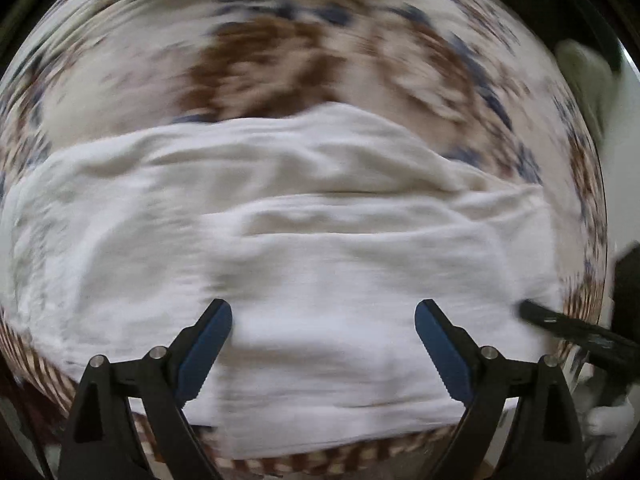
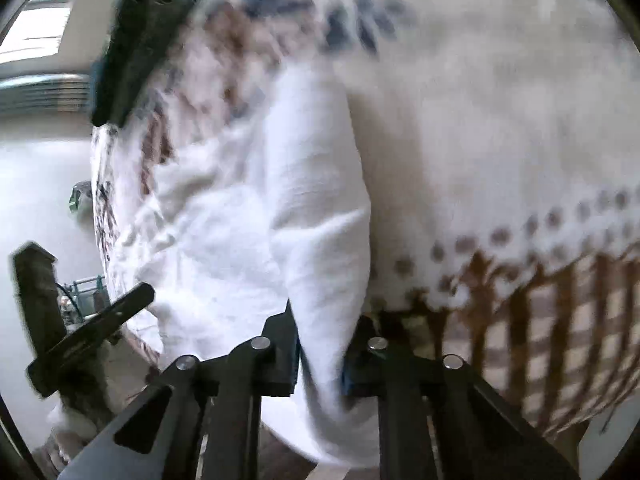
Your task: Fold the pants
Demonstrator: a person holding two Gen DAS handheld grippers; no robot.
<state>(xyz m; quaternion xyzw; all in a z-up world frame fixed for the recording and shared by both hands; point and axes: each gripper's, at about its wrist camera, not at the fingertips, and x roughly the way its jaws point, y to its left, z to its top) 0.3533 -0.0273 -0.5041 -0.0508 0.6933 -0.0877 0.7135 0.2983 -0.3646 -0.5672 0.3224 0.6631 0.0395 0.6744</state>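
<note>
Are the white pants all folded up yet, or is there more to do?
Partly. The white pants already lie doubled in layers on the patterned cloth. Right now the right gripper pinches a fold of them, while the left gripper is open above them, holding nothing. Left to do: lay that fold down.

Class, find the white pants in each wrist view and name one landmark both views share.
Left wrist view: the white pants fill the middle, spread across the patterned cloth.
Right wrist view: pants run centre-left, a fold clamped between the jaws.
Shared landmark: the cloth's brown checked border.
</note>
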